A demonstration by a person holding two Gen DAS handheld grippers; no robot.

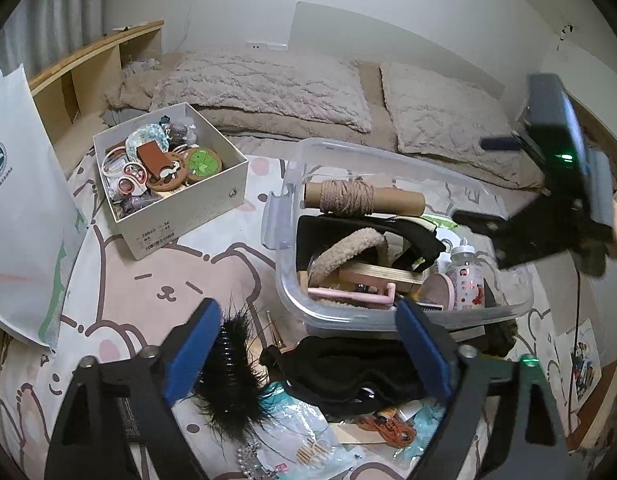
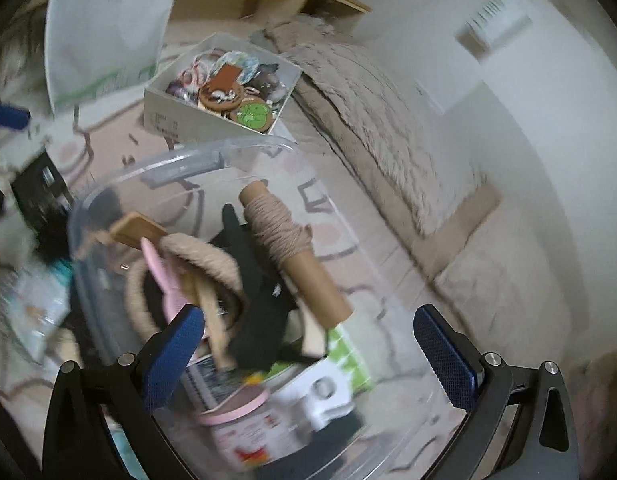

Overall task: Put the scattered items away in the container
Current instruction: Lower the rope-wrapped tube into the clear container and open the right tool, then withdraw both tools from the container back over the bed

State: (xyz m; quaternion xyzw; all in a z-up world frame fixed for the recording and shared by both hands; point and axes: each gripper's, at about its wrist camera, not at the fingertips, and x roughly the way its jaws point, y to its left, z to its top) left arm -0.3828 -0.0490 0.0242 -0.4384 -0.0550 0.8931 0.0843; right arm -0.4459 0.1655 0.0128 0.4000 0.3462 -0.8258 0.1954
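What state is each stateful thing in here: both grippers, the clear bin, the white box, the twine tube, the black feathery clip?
Left gripper: open, nothing between the pads.
Right gripper: open, empty, above the bin.
Clear bin: lidless, holding many items.
White box: lidless, full of small items.
Twine tube: lying on its side atop the bin's contents.
Feathery clip: outside the bin, on the bedsheet.

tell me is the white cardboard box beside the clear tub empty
No, in the left wrist view the white cardboard box holds a heap of small items, among them a green round coaster, beside the clear tub.
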